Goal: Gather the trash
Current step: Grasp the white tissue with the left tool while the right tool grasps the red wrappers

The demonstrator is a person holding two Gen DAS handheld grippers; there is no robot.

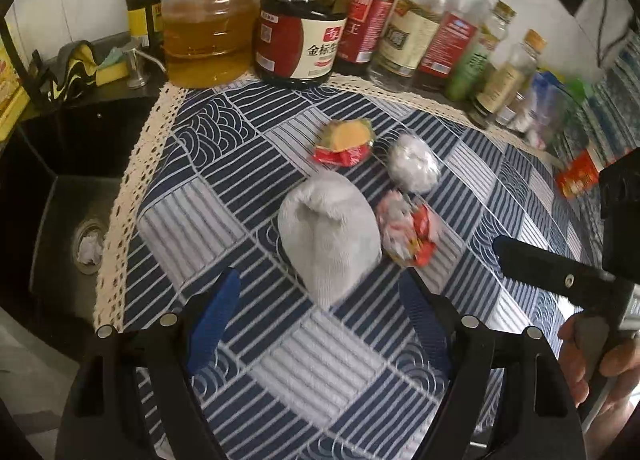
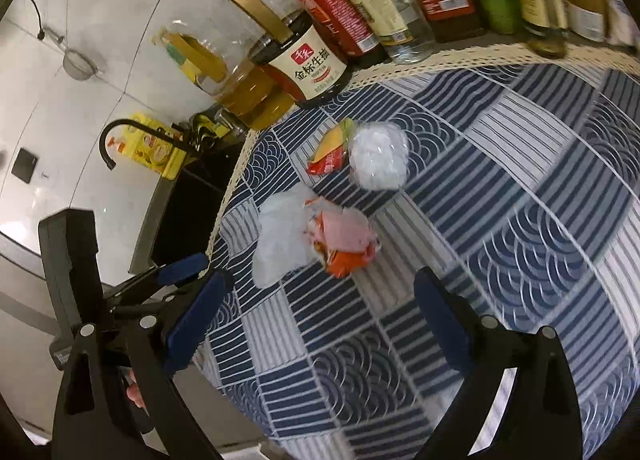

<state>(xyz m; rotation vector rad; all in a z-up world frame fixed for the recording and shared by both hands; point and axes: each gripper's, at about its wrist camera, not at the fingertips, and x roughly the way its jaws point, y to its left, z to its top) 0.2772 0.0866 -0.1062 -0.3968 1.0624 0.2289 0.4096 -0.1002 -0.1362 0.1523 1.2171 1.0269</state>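
Four pieces lie on the blue patterned cloth (image 1: 304, 372). A white sock-like bundle (image 1: 328, 232) is nearest, just beyond my left gripper (image 1: 320, 320), which is open with nothing between its blue pads. Right of the bundle is a crumpled pink and red wrapper (image 1: 408, 232). Behind them sit a white wad in clear plastic (image 1: 414, 163) and an orange, red and green wrapper (image 1: 344, 141). In the right wrist view my right gripper (image 2: 320, 320) hangs open and empty above the cloth, short of the pink and red wrapper (image 2: 344, 240) and the white bundle (image 2: 280, 236).
Oil, soy sauce and other bottles (image 1: 296, 35) line the back edge of the cloth. A dark sink (image 1: 68, 219) with a drain holding a paper wad lies left, with sponges and a black tap (image 2: 120, 131) behind it. A red packet (image 1: 578, 175) lies far right.
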